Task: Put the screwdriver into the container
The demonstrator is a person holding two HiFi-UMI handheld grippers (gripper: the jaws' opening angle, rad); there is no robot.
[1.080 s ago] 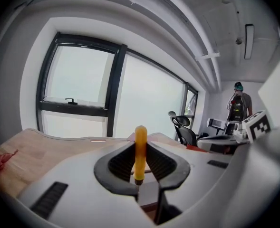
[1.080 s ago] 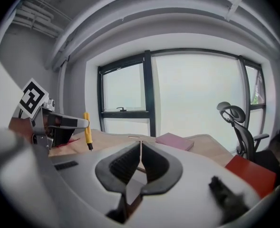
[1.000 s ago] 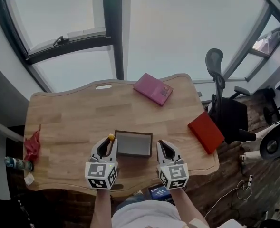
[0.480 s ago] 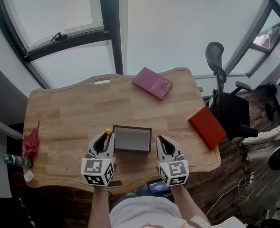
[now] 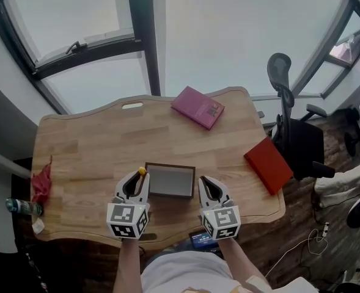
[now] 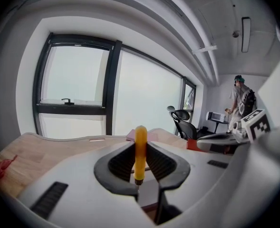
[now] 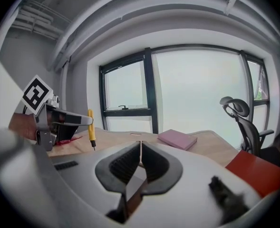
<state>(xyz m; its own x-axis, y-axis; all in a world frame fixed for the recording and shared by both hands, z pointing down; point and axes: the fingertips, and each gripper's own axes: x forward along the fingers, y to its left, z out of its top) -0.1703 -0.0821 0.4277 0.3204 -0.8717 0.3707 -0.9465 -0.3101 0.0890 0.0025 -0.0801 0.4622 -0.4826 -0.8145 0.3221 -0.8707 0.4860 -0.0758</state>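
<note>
A yellow-handled screwdriver stands upright, tip down, in my left gripper, which is shut on its handle just left of the container. In the left gripper view the handle is pinched between the dark pads. The container is a low dark-rimmed box with a grey inside, sitting on the wooden table between both grippers. My right gripper hovers at the box's right end, jaws shut with nothing in them. From the right gripper view the screwdriver hangs under the left gripper.
A pink book lies at the table's far edge and a red book at its right edge. A red crumpled scrap and a bottle are at the left. An office chair stands to the right. A person stands far back.
</note>
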